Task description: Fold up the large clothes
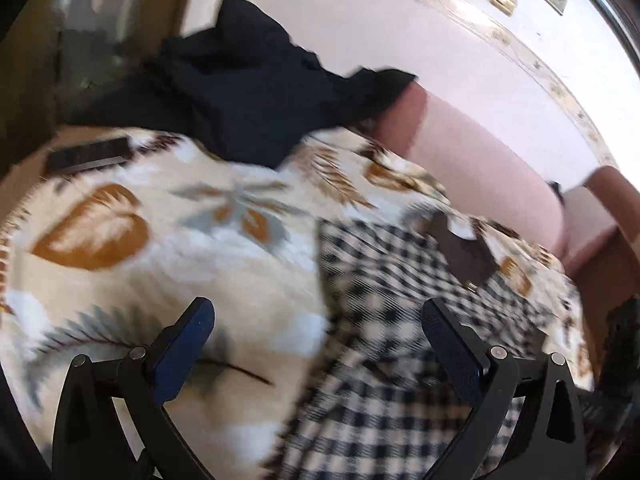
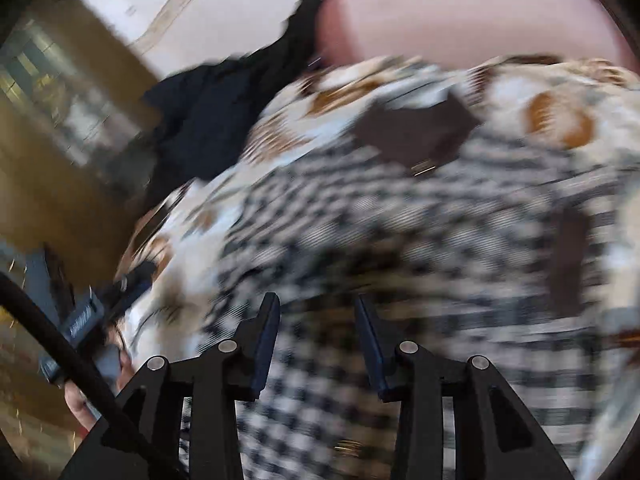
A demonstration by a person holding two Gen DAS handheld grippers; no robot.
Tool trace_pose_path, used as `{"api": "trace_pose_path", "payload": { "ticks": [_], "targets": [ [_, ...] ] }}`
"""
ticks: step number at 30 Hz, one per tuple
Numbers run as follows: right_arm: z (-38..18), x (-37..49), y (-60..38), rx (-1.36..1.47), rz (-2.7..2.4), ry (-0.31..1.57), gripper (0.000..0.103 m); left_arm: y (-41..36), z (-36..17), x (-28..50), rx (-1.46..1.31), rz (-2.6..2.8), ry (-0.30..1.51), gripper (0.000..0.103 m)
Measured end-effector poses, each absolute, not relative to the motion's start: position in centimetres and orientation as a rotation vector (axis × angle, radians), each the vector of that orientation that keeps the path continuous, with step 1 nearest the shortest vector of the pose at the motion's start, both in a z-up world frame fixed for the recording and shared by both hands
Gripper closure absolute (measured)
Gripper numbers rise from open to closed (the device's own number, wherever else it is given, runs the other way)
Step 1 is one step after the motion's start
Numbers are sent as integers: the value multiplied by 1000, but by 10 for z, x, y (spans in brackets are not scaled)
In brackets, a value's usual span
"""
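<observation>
Checked garment (image 1: 384,304) lies spread on the leaf-print blanket (image 1: 132,240), its dark brown collar (image 1: 466,250) towards the pink headboard (image 1: 480,160). Both views are blurred. Left gripper (image 1: 318,344) hangs over the garment's edge with its fingers spread wide, nothing between them; one blue pad (image 1: 182,354) sits over the blanket, the other over the checks. Right gripper (image 2: 316,344) is over the checked cloth (image 2: 400,240), fingers parted and empty. A black garment (image 1: 248,92) is heaped at the far side of the bed, against the headboard. A dark flat object (image 1: 90,156), too blurred to name, lies near the blanket's corner.
</observation>
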State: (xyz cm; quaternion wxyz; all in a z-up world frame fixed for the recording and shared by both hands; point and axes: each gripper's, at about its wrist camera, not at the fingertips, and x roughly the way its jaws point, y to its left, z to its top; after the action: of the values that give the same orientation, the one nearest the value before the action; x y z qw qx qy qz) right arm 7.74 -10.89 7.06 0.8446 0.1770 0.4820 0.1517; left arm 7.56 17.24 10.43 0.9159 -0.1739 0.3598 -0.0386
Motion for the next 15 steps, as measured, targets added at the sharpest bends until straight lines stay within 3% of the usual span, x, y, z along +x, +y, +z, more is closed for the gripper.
{"api": "trace_pose_path", "payload": {
  "ticks": [9, 15],
  "targets": [
    [4, 139, -23, 459, 426, 1126, 80, 211, 99, 88, -417, -6, 745, 0],
    [8, 116, -26, 463, 536, 1139, 79, 195, 91, 95, -450, -66, 788, 0]
  ]
}}
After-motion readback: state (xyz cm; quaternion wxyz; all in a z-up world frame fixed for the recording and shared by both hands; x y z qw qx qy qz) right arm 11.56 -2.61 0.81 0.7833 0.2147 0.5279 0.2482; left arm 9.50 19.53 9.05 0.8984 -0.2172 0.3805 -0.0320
